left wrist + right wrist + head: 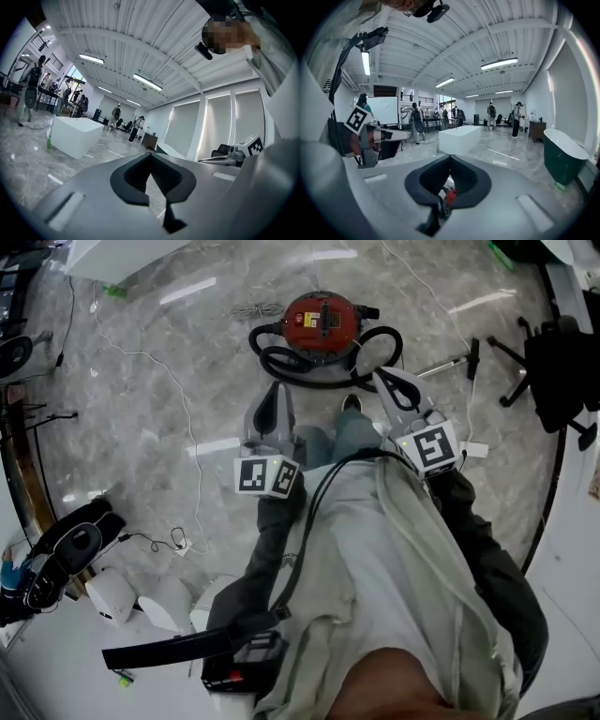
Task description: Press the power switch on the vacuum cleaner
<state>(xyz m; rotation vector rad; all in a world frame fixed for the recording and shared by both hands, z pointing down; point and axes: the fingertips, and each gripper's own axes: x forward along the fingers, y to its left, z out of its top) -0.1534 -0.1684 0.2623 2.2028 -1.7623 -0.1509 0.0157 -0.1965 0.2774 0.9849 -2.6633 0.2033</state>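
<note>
Sitting on the grey marble floor (141, 381), well clear of its edges, the red vacuum cleaner (322, 320) lay just ahead of our shoe (352, 403), with its black hose (281, 367) looped around the near side. We could not pick out the power switch on its top from this height. Both tools hovered above the floor, short of the canister. The left gripper (276, 390) had its jaws pressed together on nothing, and so did the right gripper (382, 376), where a sliver of red showed through the gap behind the tips in the right gripper view. We judged that a closed tip could skid off the rounded shell or push the canister along the slick floor. We also thought the hose loops might catch a foot.
</note>
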